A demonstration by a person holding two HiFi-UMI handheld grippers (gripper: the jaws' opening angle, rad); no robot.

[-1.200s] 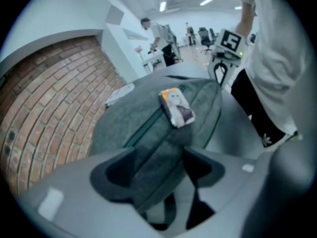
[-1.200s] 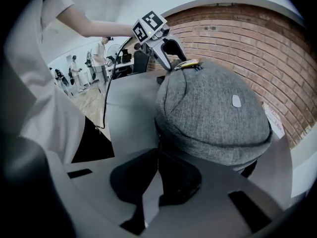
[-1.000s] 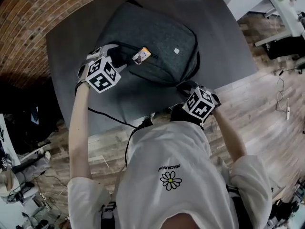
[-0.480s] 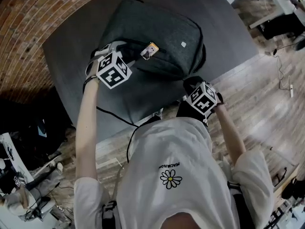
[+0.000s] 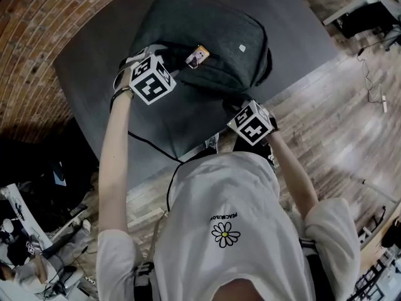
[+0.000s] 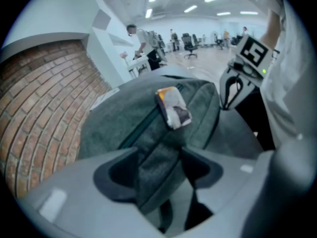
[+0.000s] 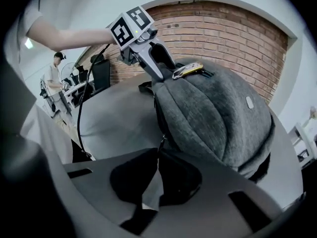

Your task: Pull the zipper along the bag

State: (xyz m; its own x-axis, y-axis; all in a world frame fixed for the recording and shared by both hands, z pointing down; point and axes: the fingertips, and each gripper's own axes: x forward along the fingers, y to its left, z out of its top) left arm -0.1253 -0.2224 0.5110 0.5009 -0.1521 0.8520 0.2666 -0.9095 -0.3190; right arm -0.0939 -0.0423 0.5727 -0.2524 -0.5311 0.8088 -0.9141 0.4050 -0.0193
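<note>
Zipper pull point(image 7: 161, 143), small and metallic, sits at the near edge of the grey, felt-textured bag point(image 5: 216, 36), which lies domed on the dark table point(image 5: 182, 121). Right tool point(image 7: 156, 157) is closed, apparently pinching that pull. Left tool point(image 6: 158, 170), its jaws having just been closing, clamps a fold of the bag. Pulling looks under way; next, draw steadily along the curved track while bracing.

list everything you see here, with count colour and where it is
grey fabric backpack: 1, grey, lying on table
dark grey table: 1, dark grey, under backpack
small card tag: 1, yellow-edged, on backpack
metal zipper pull: 1, dark, backpack's near edge
thin cable: 1, black, over table's near edge
brick wall: 1, red-brown, beside table
left gripper: 1, grey, jaws have just been closing onto a backpack fold
right gripper: 1, dark, shut on zipper pull
</note>
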